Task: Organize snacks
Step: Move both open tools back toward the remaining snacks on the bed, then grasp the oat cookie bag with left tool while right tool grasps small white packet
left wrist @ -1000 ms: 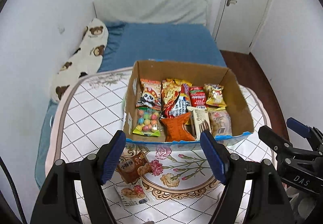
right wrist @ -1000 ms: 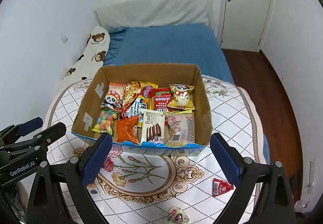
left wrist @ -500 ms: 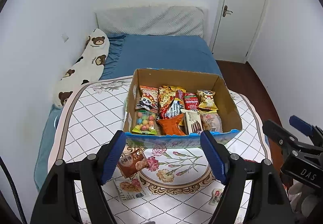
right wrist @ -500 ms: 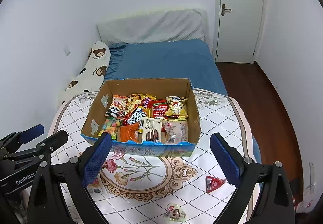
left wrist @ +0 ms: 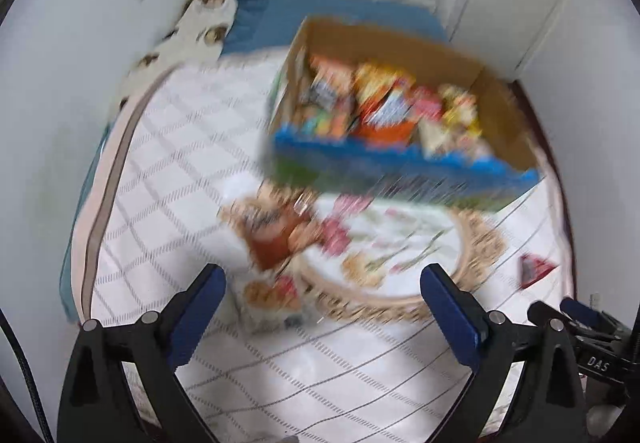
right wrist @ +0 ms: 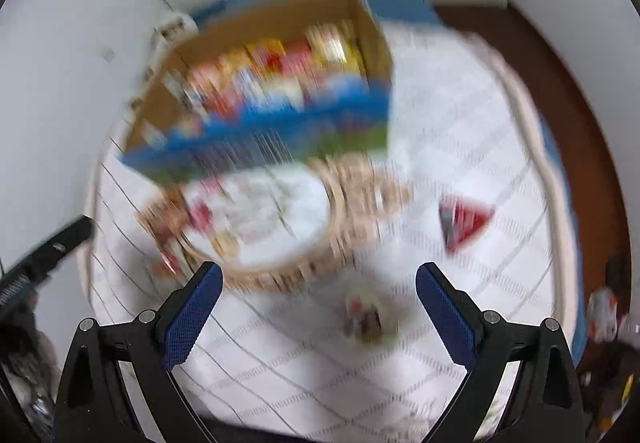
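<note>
Both views are smeared by motion. A cardboard box (left wrist: 400, 167) with a blue front, packed with several snack packets, stands on the quilted table. In front of it lie a brown packet (left wrist: 276, 231) and a pale cookie packet (left wrist: 272, 299). A red triangular packet (right wrist: 464, 221) and a small round packet (right wrist: 368, 317) lie further right. My left gripper (left wrist: 323, 279) hangs over the cookie packet, its jaws opening and holding nothing. Above the small round packet my right gripper (right wrist: 318, 275) stands open and holds nothing.
The round table (left wrist: 168, 171) has a white checked cover with a floral ring in its middle. A blue bed (left wrist: 320, 11) with a bear-print pillow stands behind it, then white walls and a door. Dark wood floor (right wrist: 572, 75) shows on the right.
Both grippers have dropped toward the table and tilted downward, so the loose packets look larger and the views are blurred. The left jaws stand wider apart than before.
</note>
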`<state>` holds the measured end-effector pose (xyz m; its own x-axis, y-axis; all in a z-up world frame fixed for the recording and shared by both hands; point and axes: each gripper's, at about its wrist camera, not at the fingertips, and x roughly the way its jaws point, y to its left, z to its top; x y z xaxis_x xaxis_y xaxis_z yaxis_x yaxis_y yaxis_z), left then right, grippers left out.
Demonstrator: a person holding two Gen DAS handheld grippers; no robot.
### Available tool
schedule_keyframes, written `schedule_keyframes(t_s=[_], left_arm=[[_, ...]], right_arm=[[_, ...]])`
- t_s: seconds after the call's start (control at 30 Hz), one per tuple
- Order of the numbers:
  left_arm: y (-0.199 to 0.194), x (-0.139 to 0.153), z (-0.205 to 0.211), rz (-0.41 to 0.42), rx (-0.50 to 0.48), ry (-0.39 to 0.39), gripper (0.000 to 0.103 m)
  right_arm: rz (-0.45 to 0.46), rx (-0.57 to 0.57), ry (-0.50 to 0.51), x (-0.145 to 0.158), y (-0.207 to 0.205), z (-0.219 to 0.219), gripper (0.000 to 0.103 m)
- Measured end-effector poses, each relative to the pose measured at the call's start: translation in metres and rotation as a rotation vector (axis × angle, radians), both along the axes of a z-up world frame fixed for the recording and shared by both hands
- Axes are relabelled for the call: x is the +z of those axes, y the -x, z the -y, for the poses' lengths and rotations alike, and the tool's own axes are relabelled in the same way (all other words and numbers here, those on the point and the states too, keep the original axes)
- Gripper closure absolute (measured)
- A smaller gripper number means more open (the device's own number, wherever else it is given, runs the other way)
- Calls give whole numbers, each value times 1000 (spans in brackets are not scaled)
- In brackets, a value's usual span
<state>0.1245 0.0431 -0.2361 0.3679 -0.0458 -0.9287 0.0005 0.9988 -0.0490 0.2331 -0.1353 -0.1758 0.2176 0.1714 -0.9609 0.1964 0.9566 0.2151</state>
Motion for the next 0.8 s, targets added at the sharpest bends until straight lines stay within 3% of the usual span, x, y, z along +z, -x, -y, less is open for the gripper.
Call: schedule_keyframes(t_s=[0.1, 0.23, 0.33, 0.5, 0.8], left_arm=[[6, -37, -18, -86, 46, -15, 3], [16, -78, -43, -185, 114, -38, 3], [19, -99, -54, -245, 142, -30, 3], [12, -122, -55, -298, 131, -16, 3], [-20, -160, -58, -394, 191, 116, 3]], right_arm=[[-109, -22, 8, -51, 13, 7, 6], [-197, -24, 27, -102, 21, 9, 30], [-231, -12, 19, -129, 23, 2, 40], [-193, 50, 50, -135, 23, -20, 43], [-174, 102, 60, -134, 17, -42, 44]])
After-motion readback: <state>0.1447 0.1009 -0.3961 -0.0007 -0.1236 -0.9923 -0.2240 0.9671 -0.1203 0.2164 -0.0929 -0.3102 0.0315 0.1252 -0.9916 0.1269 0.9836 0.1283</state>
